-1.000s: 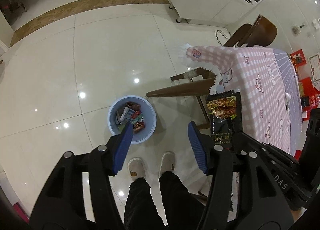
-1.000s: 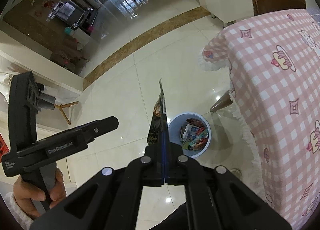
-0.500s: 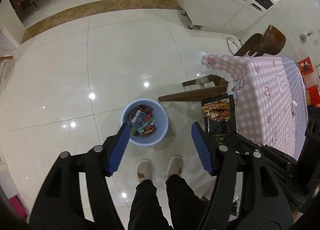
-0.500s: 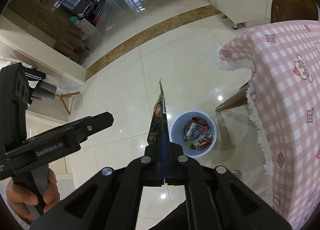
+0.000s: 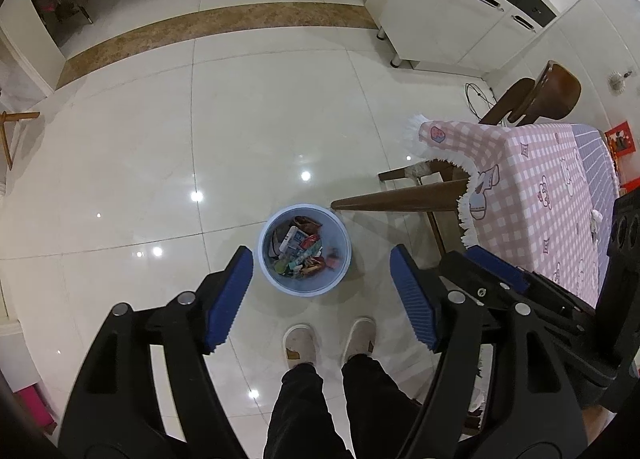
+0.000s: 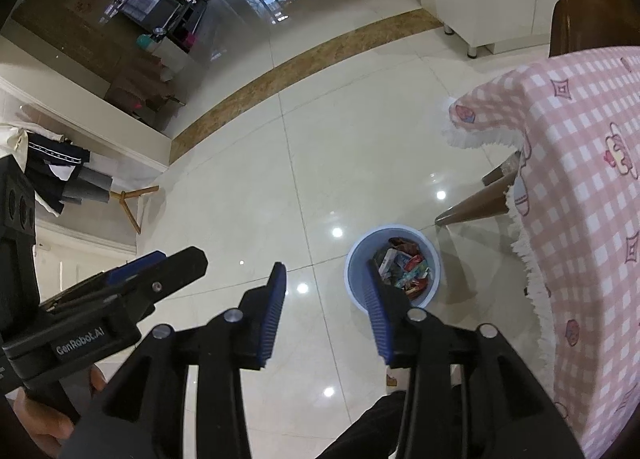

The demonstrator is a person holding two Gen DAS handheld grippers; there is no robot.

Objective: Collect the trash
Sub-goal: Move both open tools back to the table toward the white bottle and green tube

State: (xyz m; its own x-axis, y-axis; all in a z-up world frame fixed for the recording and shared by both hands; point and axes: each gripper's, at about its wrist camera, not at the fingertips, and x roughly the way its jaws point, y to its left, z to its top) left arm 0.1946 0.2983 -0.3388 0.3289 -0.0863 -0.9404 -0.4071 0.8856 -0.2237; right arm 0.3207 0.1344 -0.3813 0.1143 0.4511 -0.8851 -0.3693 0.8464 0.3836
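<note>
A light blue bin [image 5: 305, 249] stands on the tiled floor, holding several colourful snack wrappers [image 5: 302, 249]. It also shows in the right wrist view [image 6: 394, 265]. My left gripper [image 5: 322, 291] is open and empty, held high above the bin. My right gripper [image 6: 326, 309] is open and empty too, above and just left of the bin. The dark snack packet that it held is out of sight in both views. The right gripper also shows in the left wrist view [image 5: 492, 273], at the right.
A table with a pink checked cloth [image 5: 540, 187] stands right of the bin, also in the right wrist view [image 6: 580, 179]. A brown chair [image 5: 536, 95] is behind it, white cabinets [image 5: 460, 7] farther back. The person's slippered feet [image 5: 328, 339] stand just before the bin.
My right gripper has opened and the dark snack packet is gone from it. Both grippers have shifted so the bin sits more centrally below them.
</note>
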